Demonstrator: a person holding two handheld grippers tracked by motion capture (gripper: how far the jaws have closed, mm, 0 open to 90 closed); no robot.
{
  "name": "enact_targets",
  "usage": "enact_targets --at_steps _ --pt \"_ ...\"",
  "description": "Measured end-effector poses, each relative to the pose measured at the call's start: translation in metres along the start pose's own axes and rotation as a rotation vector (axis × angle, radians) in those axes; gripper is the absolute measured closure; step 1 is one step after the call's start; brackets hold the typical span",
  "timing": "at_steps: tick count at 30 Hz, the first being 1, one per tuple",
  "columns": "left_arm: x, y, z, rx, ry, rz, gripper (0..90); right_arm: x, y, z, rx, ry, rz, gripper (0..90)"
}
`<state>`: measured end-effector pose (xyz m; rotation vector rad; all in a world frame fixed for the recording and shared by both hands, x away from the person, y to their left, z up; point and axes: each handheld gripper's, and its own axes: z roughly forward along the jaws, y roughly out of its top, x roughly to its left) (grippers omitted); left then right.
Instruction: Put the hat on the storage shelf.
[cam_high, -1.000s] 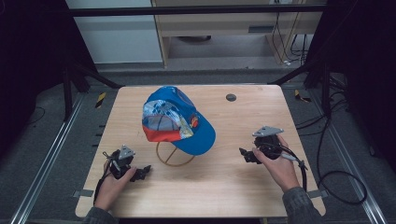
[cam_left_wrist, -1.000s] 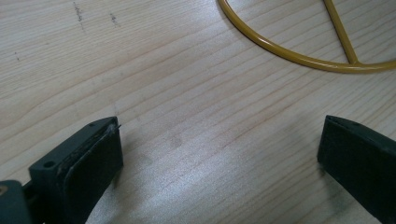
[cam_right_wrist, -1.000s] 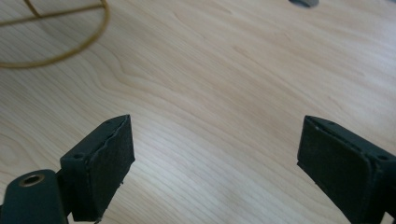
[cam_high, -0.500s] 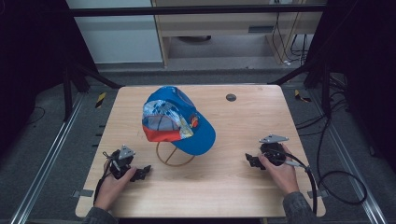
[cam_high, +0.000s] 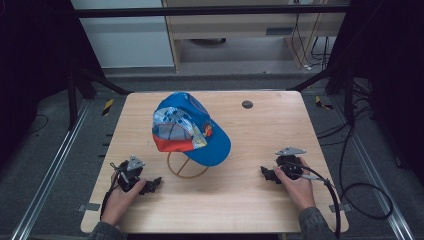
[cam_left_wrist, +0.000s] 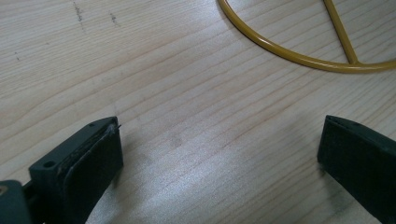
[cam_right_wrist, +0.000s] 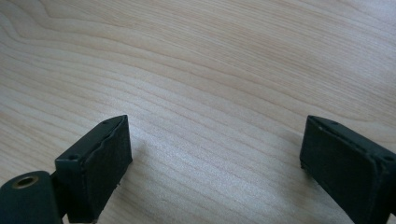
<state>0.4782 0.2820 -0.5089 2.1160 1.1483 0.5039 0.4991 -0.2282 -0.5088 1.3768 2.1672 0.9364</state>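
At the near edge of the wooden table (cam_high: 235, 200), a person rests a two-jaw tool in each hand, both low on the bare wood. The left gripper (cam_high: 152, 184) sits at the near left, its jaws spread wide with nothing between them; in the left gripper view, its pads (cam_left_wrist: 93, 154) frame plain wood grain, with the yellow wire ring of the stand (cam_left_wrist: 299, 56) just beyond. The right gripper (cam_high: 265, 174) lies at the near right, jaws likewise standing wide apart and empty, its pads (cam_right_wrist: 105, 158) over bare board.

Over the past second the right hand has drawn back toward the near edge and settled lower, while the left has held its place. That reads as a pause at rest rather than an approach: neither tool is yet closing on anything, and the work appears either not begun or just finished.

Farther in, near the table's middle and slightly left, the blue cap (cam_high: 192, 127) sits on the wire stand (cam_high: 187, 167), well apart from both tools. Its long axis runs diagonally, from far left to near right; the brim points toward the near right, tipped downward, and the printed panel with an orange band faces near left. A small dark disc (cam_high: 247, 104) lies toward the far edge.
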Motion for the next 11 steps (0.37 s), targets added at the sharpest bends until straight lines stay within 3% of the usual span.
enact_targets --at_steps 2,11 --pt "0.0000 0.0000 0.0000 0.000 0.000 0.000 0.0 0.0023 -0.0007 0.0014 -0.005 -0.015 -0.014 6.8" --pt "0.0000 -0.0001 0.0000 0.000 0.000 0.000 0.0 0.0080 -0.0029 0.0018 -0.015 -0.035 0.010 5.2"
